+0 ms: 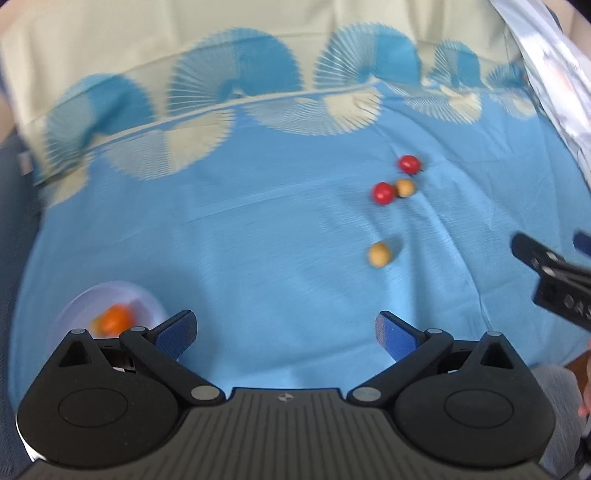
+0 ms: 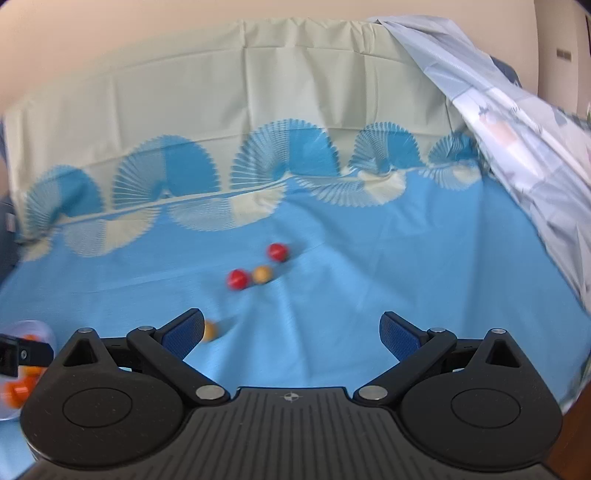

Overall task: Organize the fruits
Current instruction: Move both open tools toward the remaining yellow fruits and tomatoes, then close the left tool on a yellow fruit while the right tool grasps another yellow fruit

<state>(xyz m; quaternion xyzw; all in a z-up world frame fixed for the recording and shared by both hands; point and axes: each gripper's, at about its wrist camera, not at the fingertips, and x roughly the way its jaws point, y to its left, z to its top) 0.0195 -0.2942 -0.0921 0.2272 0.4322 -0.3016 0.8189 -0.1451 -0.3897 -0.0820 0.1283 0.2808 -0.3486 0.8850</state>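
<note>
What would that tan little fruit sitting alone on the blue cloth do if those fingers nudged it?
The lone tan fruit looks round, so a nudge would probably send it rolling. The blue cloth is creased, which might slow or steer it. It appears small and likely light, so the open right gripper should close around it gently.

You face a blue cloth (image 2: 332, 302) with pale fan patterns, spread flat and rising cream-coloured (image 2: 236, 81) behind; a patterned grey-blue sheet (image 2: 517, 122) drapes at your right, beige wall (image 2: 110, 33) beyond.
</note>
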